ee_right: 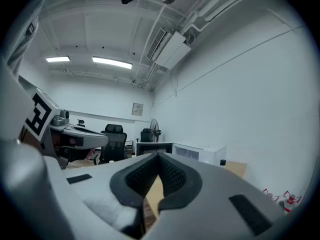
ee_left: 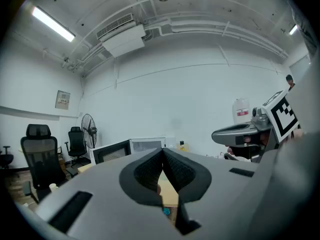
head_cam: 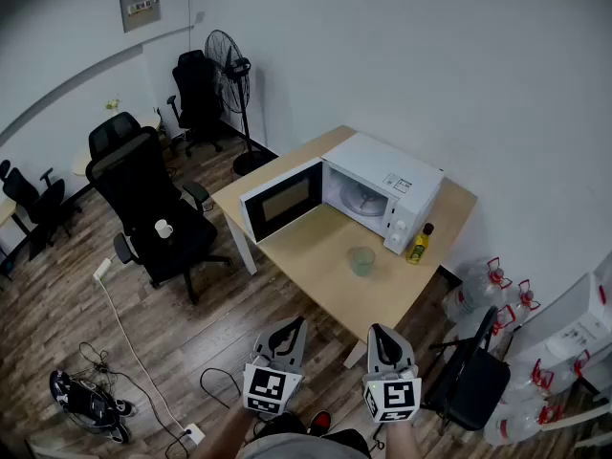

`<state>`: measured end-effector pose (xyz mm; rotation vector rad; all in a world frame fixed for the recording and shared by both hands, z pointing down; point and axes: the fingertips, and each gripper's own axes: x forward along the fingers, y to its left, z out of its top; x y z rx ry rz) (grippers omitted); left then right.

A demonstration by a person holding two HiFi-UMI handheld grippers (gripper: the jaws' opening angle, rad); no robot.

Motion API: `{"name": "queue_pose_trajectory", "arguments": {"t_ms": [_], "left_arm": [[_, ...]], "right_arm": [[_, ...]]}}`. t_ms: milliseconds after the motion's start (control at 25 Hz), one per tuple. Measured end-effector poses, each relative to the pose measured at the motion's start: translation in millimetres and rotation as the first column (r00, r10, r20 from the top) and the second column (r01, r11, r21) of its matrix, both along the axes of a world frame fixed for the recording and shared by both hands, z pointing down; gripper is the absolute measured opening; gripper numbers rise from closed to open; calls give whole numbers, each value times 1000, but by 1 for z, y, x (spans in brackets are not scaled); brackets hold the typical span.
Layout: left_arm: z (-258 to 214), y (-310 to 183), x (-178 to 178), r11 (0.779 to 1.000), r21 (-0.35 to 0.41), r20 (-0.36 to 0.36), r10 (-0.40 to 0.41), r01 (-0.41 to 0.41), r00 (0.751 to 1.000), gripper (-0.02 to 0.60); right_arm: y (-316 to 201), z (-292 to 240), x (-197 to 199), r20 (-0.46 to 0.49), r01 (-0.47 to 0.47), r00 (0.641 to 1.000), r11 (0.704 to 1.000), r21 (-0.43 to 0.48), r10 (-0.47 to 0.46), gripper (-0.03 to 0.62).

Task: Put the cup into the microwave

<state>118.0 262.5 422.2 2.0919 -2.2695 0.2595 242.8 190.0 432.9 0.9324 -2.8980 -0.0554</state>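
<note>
Cup (head_cam: 361, 259) sitting on table (head_cam: 316, 247), well ahead of right hand-held gripper (head_cam: 381, 335), awaiting pickup. Microwave (head_cam: 387, 191) beyond it, door (head_cam: 280, 200) hanging open for loading. Left hand-held gripper (head_cam: 290, 331) and right both closed, carrying nothing.

White walls (head_cam: 430, 65) are enclosing an office, and a wood-plank floor (head_cam: 57, 323) is running under a light wooden table (head_cam: 316, 256) near the wall. Black office chairs (head_cam: 143, 194) are sitting left, with a pedestal fan (head_cam: 228, 70) standing behind. Water jugs (head_cam: 478, 290) are clustering right of the table. A fluorescent tube (ee_left: 52, 24) is glowing overhead near an air conditioner (ee_left: 122, 36).
</note>
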Motion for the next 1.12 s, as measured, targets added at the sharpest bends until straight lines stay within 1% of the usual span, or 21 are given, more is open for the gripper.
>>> {"name": "queue_pose_trajectory", "arguments": {"t_ms": [240,600,880,1040,1120], "left_arm": [[3,-7,-1,1000,-4,2,-8,8,1000,23],[7,-26,2,1000,-16,9,-8,8,1000,23],[4,-66,-1,1000,-11,12,27,-27,1000,23],[5,-97,-14,998,-10,12,55,-54,998,23],[8,-118,-24,997,-7,11,82,-82,997,23]], "right_arm": [[-10,4,1,41,5,999,999,-48,-3,17],[-30,9,5,29,-12,999,999,-40,13,17],[-65,11,9,27,-53,998,998,-39,54,17],[-90,14,0,22,-76,997,996,-34,77,17],[-105,18,-7,16,-108,994,993,-37,108,18]]}}
